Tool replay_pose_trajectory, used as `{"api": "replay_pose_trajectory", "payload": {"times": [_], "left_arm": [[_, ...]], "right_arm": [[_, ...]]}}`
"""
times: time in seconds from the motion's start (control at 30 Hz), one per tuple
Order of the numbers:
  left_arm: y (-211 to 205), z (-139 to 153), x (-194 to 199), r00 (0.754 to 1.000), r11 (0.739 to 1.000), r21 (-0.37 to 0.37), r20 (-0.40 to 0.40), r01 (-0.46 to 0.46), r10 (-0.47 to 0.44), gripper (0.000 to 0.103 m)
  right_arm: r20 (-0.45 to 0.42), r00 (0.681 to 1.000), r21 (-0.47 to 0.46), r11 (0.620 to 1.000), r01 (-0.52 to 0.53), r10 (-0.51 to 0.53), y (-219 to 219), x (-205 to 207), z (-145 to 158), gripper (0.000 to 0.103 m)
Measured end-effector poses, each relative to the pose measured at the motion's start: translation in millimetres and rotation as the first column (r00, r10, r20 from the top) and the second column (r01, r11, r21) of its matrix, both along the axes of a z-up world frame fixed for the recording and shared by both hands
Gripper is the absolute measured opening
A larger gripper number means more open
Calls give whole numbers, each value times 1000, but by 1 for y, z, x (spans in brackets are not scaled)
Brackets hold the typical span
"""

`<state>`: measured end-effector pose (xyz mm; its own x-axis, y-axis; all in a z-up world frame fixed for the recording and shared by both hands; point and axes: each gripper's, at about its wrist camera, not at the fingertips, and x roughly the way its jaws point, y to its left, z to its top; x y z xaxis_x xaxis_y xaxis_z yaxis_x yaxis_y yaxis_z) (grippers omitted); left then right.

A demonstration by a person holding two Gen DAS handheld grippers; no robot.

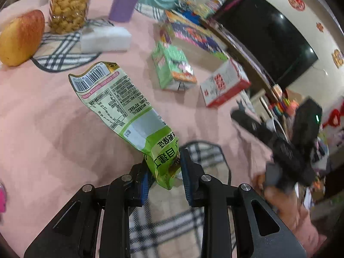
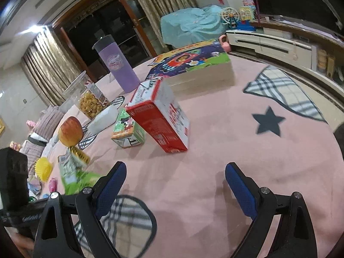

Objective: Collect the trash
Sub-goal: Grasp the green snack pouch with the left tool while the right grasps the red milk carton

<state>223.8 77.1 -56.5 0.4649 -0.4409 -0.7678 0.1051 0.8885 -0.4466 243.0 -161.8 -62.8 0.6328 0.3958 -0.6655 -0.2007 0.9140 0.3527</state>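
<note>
My left gripper (image 1: 164,169) is shut on the bottom end of a green and white snack wrapper (image 1: 120,105), which sticks out forward above the pink tablecloth (image 1: 43,129). The wrapper also shows blurred at the left of the right wrist view (image 2: 75,178). My right gripper (image 2: 175,173) is open and empty, low over the cloth. Ahead of it a red and white carton (image 2: 163,118) and a small green carton (image 2: 126,131) lie on the table. Both cartons show in the left wrist view, red (image 1: 223,86) and green (image 1: 172,68).
A fruit (image 1: 21,37), a jar of yellow snacks (image 1: 68,6), a white block (image 1: 105,38), a purple cup (image 1: 126,0) and a colourful puzzle box (image 2: 193,64) stand at the back. A yellow paper cup (image 2: 44,168) sits at the left. Checked cloth patches (image 2: 286,92) lie on the tablecloth.
</note>
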Motion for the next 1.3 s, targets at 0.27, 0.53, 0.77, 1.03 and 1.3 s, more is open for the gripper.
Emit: {"api": "replay_pose_trajectory", "payload": {"times": [0.27,0.53,0.77,1.03,1.3], "left_arm": [[6,-2,-12,986,983,85,19,-165,164,67],[-7,-4,-19,941,935,112,76,-336,329,78],[-15,-7,-7,942,931,149,109,-332,319,42],[-27,2,-14,985,985,103,126,-135,122,34],[-44,-3,-19,997,993,114,67,25,-33,36]], "right_arm": [[6,1000,-43,999,22,-22,15,25,-3,94],[13,999,-82,996,42,-42,21,34,-6,72],[16,999,-71,996,52,-51,16,27,-4,34],[-5,1000,-15,1000,17,-17,-2,-3,3,34],[-41,999,-6,1000,0,-1,-20,-37,5,33]]}}
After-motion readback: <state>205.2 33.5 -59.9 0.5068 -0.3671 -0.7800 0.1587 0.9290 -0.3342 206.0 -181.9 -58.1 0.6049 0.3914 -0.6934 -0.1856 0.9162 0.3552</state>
